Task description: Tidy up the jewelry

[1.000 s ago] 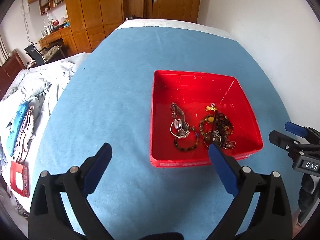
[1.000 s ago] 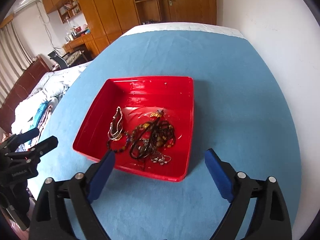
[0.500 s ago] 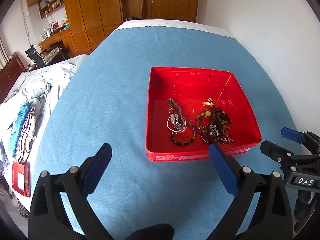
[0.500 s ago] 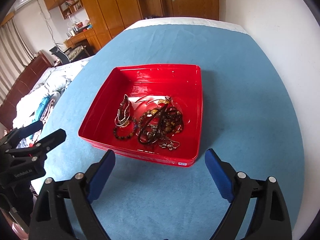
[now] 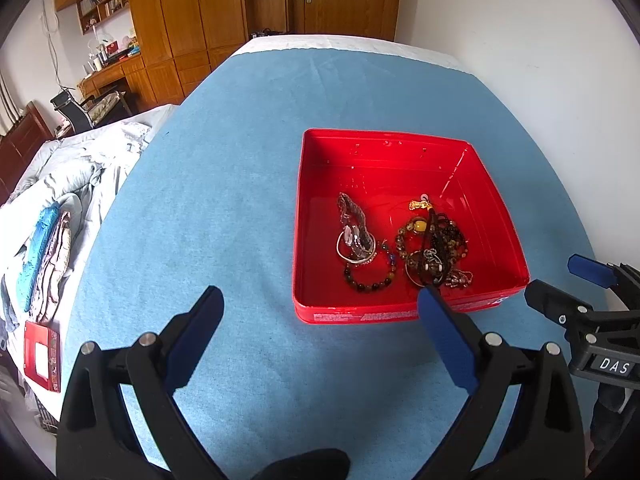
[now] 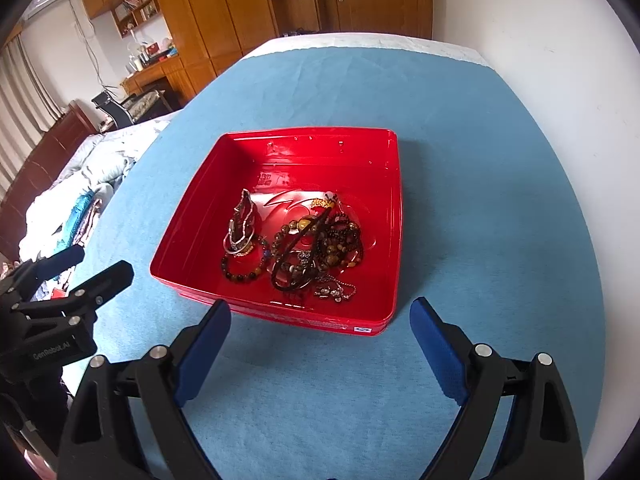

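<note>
A red tray (image 5: pixel 400 142) (image 6: pixel 394 240) sits on the blue table cover. Inside lie a silver bracelet (image 5: pixel 354 230) (image 6: pixel 242 226), a dark bead bracelet (image 5: pixel 370 276) (image 6: pixel 242 266) and a tangled pile of brown bead necklaces with a gold charm (image 5: pixel 434 246) (image 6: pixel 320 246). My left gripper (image 5: pixel 318 300) is open and empty, just in front of the tray's near-left side. My right gripper (image 6: pixel 320 312) is open and empty, in front of the tray's near wall. Each gripper also shows in the other's view, the right (image 5: pixel 568 284) and the left (image 6: pixel 86 264).
The blue cover (image 5: pixel 224 200) spans the table, with a white wall (image 5: pixel 540 40) to the right. Left of the table is a bed with piled clothes (image 5: pixel 52 232) and a red box (image 5: pixel 40 356). Wooden wardrobes (image 5: pixel 192 16) stand at the back.
Both grippers have pulled back and up a little from the tray, so it sits farther away in both views. Both stay open.
</note>
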The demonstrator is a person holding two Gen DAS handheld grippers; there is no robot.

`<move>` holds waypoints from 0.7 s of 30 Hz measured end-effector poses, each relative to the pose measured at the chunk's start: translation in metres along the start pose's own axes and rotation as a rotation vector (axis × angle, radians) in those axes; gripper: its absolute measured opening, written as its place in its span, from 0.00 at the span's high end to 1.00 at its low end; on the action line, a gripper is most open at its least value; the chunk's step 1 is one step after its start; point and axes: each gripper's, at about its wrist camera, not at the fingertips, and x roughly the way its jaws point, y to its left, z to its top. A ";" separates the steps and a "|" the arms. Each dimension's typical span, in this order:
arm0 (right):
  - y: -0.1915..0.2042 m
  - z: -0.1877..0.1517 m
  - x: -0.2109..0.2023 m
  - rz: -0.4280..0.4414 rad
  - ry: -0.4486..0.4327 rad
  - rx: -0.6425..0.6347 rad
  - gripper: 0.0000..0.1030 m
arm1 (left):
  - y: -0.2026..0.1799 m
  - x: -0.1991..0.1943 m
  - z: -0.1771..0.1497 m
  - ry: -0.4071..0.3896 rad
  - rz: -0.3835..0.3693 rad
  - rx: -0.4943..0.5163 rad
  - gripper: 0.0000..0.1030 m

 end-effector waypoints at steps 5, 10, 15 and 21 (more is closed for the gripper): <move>0.000 0.001 0.001 -0.001 -0.002 -0.003 0.12 | 0.000 0.001 0.001 -0.004 0.000 0.001 0.06; 0.001 0.001 0.002 0.000 0.002 -0.005 0.12 | -0.001 0.002 0.000 -0.005 -0.003 0.001 0.06; 0.001 0.001 0.002 0.000 0.003 -0.005 0.12 | -0.002 0.003 0.000 -0.005 -0.004 0.002 0.06; 0.001 0.001 0.002 0.000 0.002 -0.006 0.12 | -0.002 0.003 0.000 -0.008 -0.004 0.001 0.06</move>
